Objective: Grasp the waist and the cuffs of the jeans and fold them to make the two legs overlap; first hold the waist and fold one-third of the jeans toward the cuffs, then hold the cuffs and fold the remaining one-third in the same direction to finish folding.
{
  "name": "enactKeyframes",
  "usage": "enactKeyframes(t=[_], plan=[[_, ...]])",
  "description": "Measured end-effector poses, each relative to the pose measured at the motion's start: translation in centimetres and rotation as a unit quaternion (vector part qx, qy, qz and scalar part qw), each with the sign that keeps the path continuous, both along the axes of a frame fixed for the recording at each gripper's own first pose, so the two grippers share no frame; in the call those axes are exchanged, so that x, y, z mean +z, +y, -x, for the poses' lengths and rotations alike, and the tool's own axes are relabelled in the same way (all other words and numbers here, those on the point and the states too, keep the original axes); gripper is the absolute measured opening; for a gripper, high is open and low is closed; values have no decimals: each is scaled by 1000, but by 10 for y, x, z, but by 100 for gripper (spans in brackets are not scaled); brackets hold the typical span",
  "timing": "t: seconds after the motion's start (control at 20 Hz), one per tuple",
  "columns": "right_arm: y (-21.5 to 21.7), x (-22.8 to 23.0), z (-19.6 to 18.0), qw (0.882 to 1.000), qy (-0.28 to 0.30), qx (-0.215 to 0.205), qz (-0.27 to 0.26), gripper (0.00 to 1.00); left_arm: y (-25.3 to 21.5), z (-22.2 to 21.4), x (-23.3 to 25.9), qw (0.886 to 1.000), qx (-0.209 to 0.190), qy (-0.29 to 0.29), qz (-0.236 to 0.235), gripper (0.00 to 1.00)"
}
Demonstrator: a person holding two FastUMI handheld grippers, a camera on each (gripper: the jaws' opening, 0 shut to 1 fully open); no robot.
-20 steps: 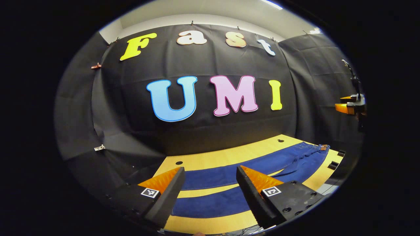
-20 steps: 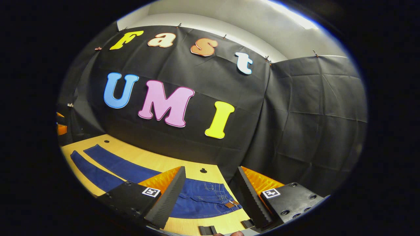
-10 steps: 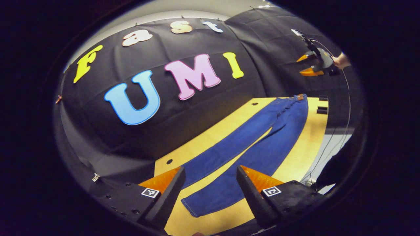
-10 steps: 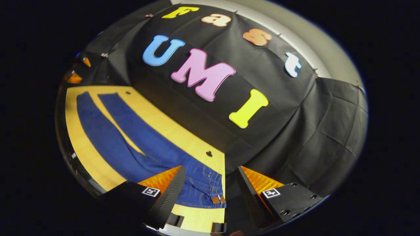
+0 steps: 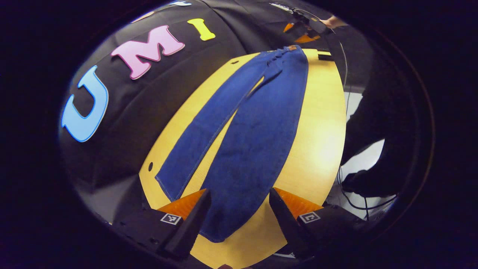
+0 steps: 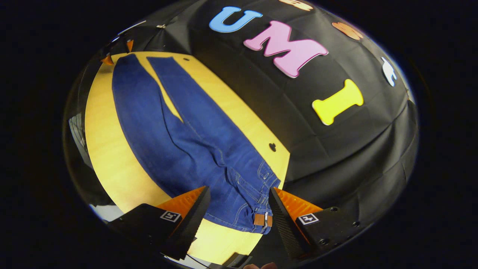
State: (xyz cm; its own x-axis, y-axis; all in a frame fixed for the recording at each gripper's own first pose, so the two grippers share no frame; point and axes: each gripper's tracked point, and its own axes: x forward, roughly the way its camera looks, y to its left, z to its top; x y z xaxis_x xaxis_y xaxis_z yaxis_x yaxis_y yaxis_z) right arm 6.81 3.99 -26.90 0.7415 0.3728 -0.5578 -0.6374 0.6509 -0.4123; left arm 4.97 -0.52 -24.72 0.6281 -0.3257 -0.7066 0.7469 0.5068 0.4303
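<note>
A pair of blue jeans [image 5: 246, 127] is lying flat and unfolded along a light wooden table [image 5: 317, 149], its two legs spreading slightly apart from the crotch toward the cuffs. Compared with a second ago, when both cameras were looking mostly at the booth's black cloth wall with only a strip of denim at the bottom, both views are now tilting down over the table, so the whole garment is stretching across each view.

In the left gripper view, the left gripper [image 5: 239, 209] is hanging above the cuff end, its fingers spread wide and holding nothing, with the nearer leg's cuff [image 5: 218, 233] showing in the gap between them; whether the tips are touching the cloth cannot be told. The farther leg's cuff [image 5: 166, 186] is lying just beside the left finger. At the far end of the table, the other gripper [image 5: 298, 31] and a hand [image 5: 334, 21] are showing near the waist [image 5: 289, 48].

In the right gripper view, the right gripper [image 6: 239, 209] is hovering over the waistband [image 6: 248, 220], jaws likewise spread and empty, with a brown leather patch [image 6: 261, 219] lying between the fingers. The legs are running away toward the far table edge, where the other gripper's tips [image 6: 112, 54] are showing.
</note>
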Motion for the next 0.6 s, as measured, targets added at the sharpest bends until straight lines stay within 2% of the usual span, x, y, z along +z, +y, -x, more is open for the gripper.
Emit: enactKeyframes(t=[0.25, 0.4, 0.5, 0.6], plan=[[-24, -52, -11, 994, 48, 71, 68, 97, 31, -2, -35, 994, -55, 56, -80, 98], [-45, -81, -6, 982, 68, 123, 128, 97, 36, -1, -46, 989, -80, 65, -102, 99], [-54, -97, -4, 974, 81, 145, 151, 97, 39, -4, -46, 986, -111, 62, -110, 98], [-58, -110, 0, 966, 88, 174, 171, 97, 33, -10, -51, 982, -126, 67, -120, 94]])
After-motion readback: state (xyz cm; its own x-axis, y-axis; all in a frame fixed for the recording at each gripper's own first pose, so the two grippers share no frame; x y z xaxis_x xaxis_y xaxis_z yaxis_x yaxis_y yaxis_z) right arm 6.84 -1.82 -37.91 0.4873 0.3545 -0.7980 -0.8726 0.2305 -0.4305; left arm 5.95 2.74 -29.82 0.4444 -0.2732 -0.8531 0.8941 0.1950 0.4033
